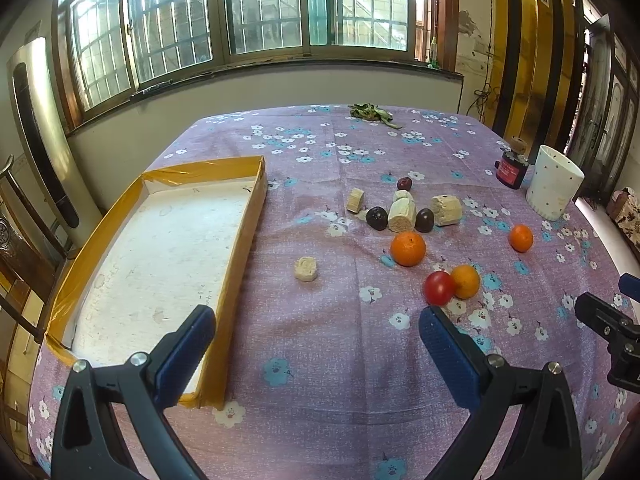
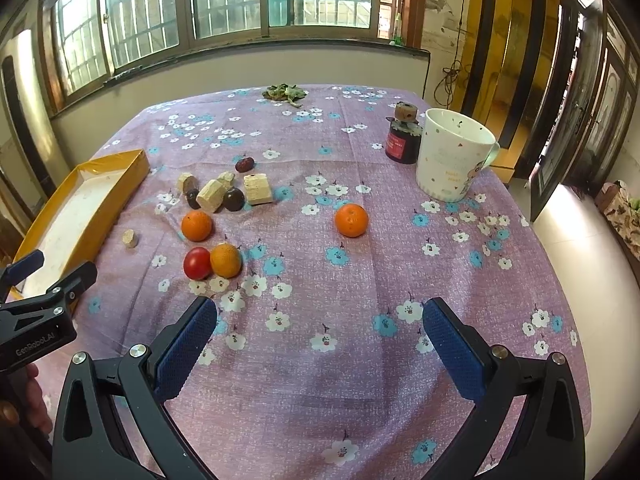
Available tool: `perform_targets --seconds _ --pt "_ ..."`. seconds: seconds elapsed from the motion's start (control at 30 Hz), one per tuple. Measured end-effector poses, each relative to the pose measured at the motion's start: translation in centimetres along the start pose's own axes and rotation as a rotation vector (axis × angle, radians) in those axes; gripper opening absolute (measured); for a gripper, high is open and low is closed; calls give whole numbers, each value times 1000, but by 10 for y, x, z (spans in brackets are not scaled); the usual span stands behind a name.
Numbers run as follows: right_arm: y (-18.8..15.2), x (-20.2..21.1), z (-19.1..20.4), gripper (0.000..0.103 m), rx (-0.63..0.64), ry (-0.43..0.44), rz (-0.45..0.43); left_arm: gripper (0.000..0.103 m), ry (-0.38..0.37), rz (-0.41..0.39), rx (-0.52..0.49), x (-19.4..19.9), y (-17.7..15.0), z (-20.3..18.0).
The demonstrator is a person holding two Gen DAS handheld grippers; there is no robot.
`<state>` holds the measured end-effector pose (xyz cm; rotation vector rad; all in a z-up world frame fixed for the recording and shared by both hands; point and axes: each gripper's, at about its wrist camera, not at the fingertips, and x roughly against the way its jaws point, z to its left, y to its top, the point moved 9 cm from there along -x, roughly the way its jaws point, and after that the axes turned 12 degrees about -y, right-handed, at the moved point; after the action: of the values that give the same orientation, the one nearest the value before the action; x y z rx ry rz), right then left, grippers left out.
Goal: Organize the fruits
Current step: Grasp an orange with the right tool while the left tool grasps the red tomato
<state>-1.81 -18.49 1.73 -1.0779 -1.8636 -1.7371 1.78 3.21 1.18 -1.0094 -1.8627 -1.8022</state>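
Windows with barred panes run behind a table (image 1: 320,360) under a purple flowered cloth, and everything for the job sits on that cloth. Biggest is the shallow tray (image 1: 240,240) with yellow taped walls at the left edge, holding nothing yet, presumably the place the fruit is meant to go. A white mug (image 2: 452,160) and a dark jar (image 2: 402,144) stand at the far right, out of the way. Mid-table lie three oranges: one (image 1: 407,248) near a cluster of pale cut chunks (image 1: 402,212) and dark plums (image 1: 377,218), one (image 1: 521,238) off alone, and one (image 1: 465,281) touching a red tomato (image 1: 439,288). Both tools hover low over bare cloth; the left gripper (image 1: 316,328) and right gripper (image 2: 320,320) each stand spread wide, grasping nothing, so sorting looks not yet begun
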Motion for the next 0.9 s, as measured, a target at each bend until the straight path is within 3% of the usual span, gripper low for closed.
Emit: perform_targets --seconds 0.47,0.8,0.9 --pt "-7 -20 -25 103 -30 -12 47 103 -7 107 -12 -38 -8 -21" --pt "-19 -35 -53 103 -53 -37 83 102 -143 233 -140 -89 -12 -69" --pt "-21 -40 -61 103 -56 -47 86 80 -162 254 -138 -100 -11 -72"
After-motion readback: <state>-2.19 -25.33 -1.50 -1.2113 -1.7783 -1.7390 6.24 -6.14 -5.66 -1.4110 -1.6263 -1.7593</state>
